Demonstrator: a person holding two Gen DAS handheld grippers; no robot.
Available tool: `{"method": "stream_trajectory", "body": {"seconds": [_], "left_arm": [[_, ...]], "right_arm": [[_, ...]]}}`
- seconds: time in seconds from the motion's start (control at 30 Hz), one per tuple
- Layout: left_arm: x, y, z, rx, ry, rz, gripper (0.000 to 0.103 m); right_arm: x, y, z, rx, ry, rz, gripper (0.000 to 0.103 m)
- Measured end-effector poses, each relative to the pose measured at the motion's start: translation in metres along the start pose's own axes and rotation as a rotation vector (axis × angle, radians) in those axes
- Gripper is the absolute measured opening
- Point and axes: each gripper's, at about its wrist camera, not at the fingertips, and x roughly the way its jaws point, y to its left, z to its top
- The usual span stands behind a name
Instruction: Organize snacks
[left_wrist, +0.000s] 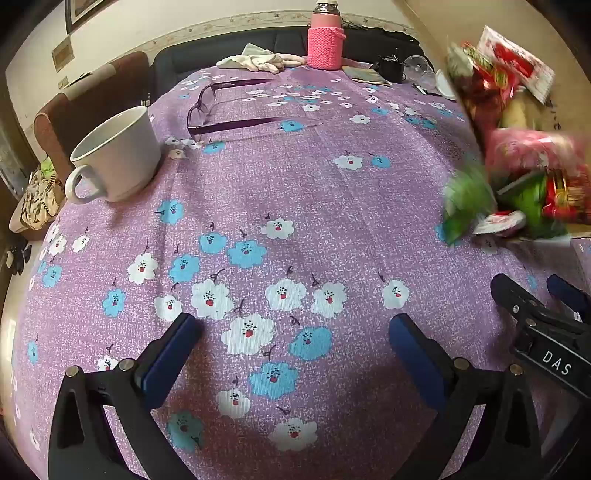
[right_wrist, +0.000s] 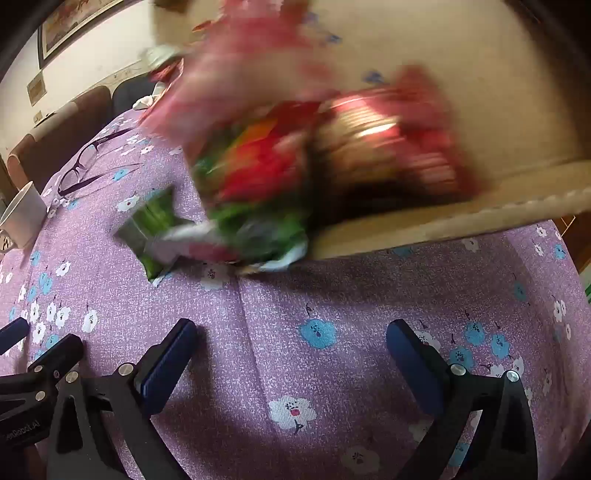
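- The left gripper (left_wrist: 295, 354) is seen over the counter (left_wrist: 295, 192), its fingers (left_wrist: 173, 350) spread wide with nothing but flowered purple cloth between them.
- The right gripper (right_wrist: 291, 354) is likewise held wide and empty; in the left wrist view it (left_wrist: 535, 295) shows at about 4 o'clock, just beside the left one.
- A tilted cardboard box (right_wrist: 480, 110) fills the right wrist view from 12 to 3 o'clock, and blurred snack packets (right_wrist: 295, 155) are seen spilling from its open side onto the cloth.
- A green packet (right_wrist: 155, 225) lies on the cloth at the left edge of the heap, toward 10 o'clock of the fingers.
- In the left wrist view the same snacks (left_wrist: 517, 147) are found at 2 to 3 o'clock, well apart from the left fingers.
- A white cup (left_wrist: 118, 155) stands at 10 o'clock, and purple glasses (left_wrist: 236, 107) lie at 11 o'clock beyond it.
- A flask in a pink knitted sleeve (left_wrist: 325, 40) stands at 12 o'clock, with white gloves (left_wrist: 258, 59) just beside it.
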Motion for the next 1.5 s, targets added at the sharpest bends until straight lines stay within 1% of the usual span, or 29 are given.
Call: {"method": "stream_trajectory", "body": {"seconds": [0.3,0.6,0.83,1.5], "left_arm": [[0.0,-0.0001,-0.0001,0.001,-0.001,0.0,0.103],[0.0,-0.0002,-0.0001,0.001,-0.001,0.0,0.103],[0.0001,-0.0003,-0.0001,0.001,-0.001,0.0,0.103],[0.0001,-0.0002,-0.0001,0.001,-0.001,-0.001,0.103]], "right_arm": [[0.0004,-0.0001,0.0003,0.0,-0.001,0.001,0.103],[0.0004,0.0099,0.0009,-0.005,-0.002,0.006,0.103],[-0.0014,0.0071,-0.0035,-0.004,-0.003,0.007,0.103],[-0.0013,0.0077,-0.0029,-0.004,-0.003,0.005,0.103]]}}
